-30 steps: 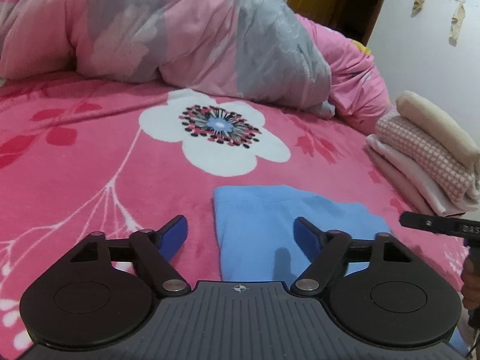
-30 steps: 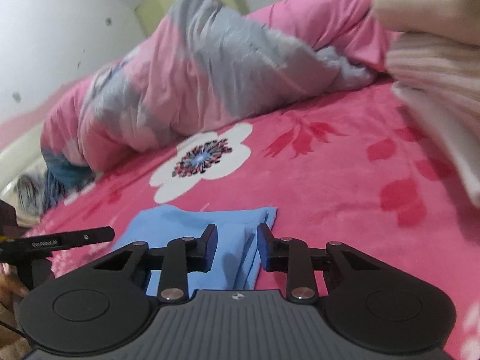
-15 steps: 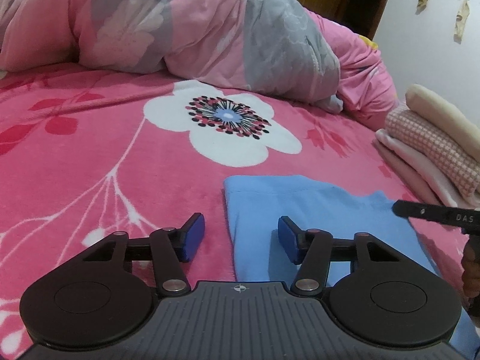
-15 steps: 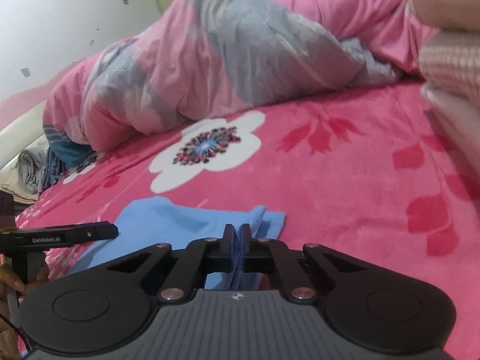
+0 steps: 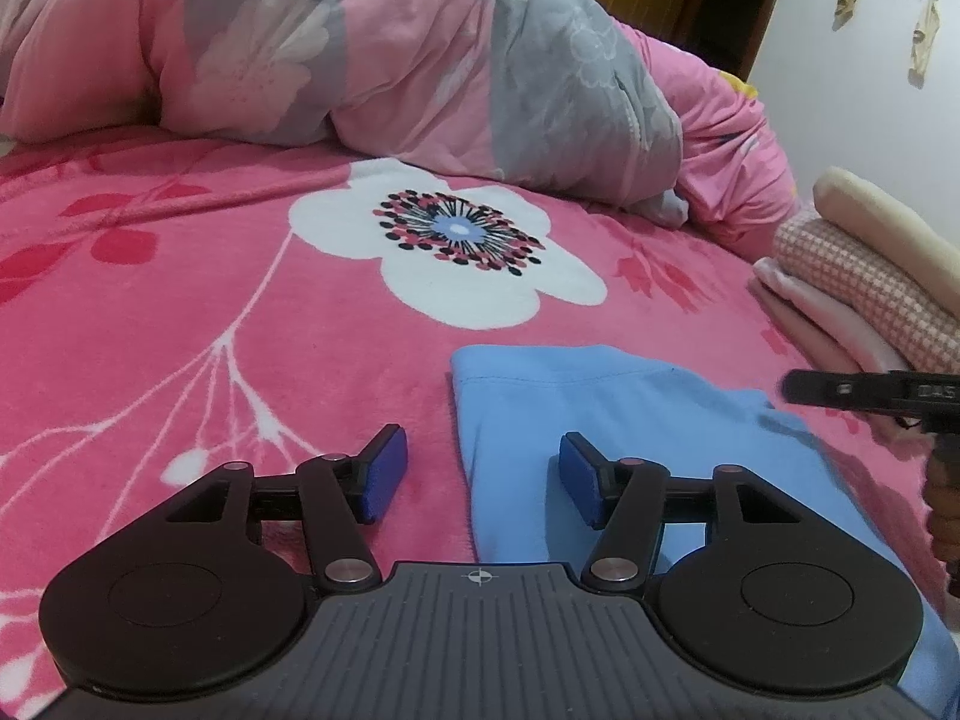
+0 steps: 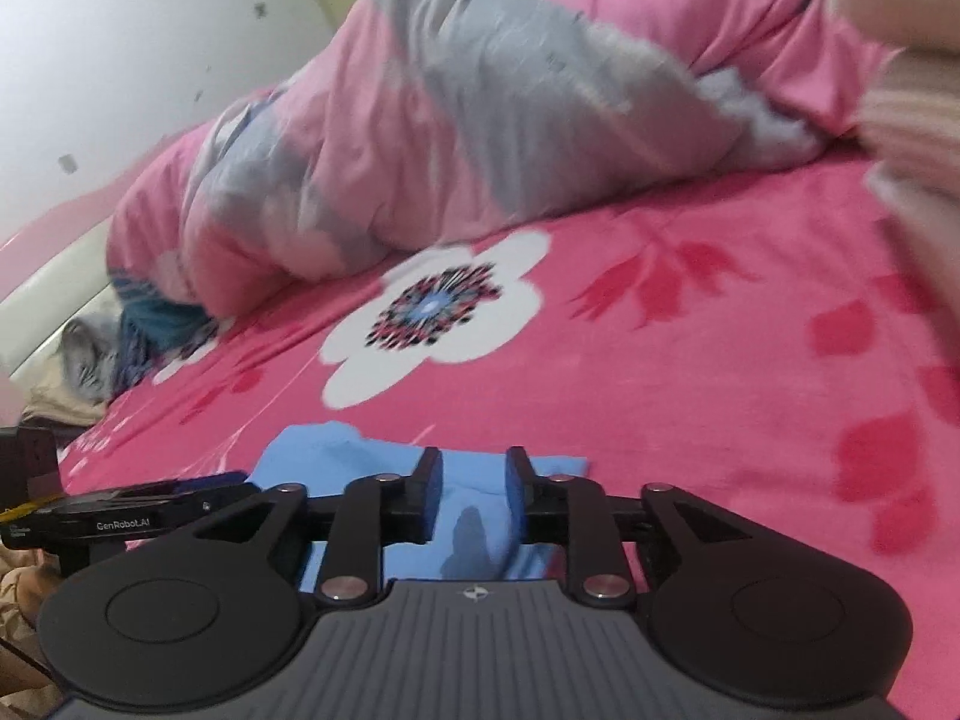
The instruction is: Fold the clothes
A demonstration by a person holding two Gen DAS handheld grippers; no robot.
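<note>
**Blue cloth lies folded on the bed, both grippers loose over it**

Your blue cloth point(image 5: 630, 438) lies flat on the pink blanket point(image 5: 210, 300), already folded into a narrow block, just in front of the white flower print point(image 5: 474, 264). To its right sits a stack point(image 5: 864, 276) of folded clothes, near but apart.

Your left gripper point(image 5: 480, 477) is open, straddling the cloth's left edge: one pad point(image 5: 384, 474) over bare blanket, the other over the blue fabric. Neither presses on anything.

Your right gripper point(image 6: 471, 492) has just been opening; its jaws now stand a little apart, with blue fabric seen between them. The pads do not look clamped on it, though the view is blurred, so take that with some caution.

By the look of it, you are between folds, or done with this piece: the last crease looks laid and released. If one more fold is wanted, you need both near corners pinched evenly, then carried over together so the edges meet. If the piece is finished, grip it by both sides through all layers, so it does not fall open on the way to the stack.
</note>
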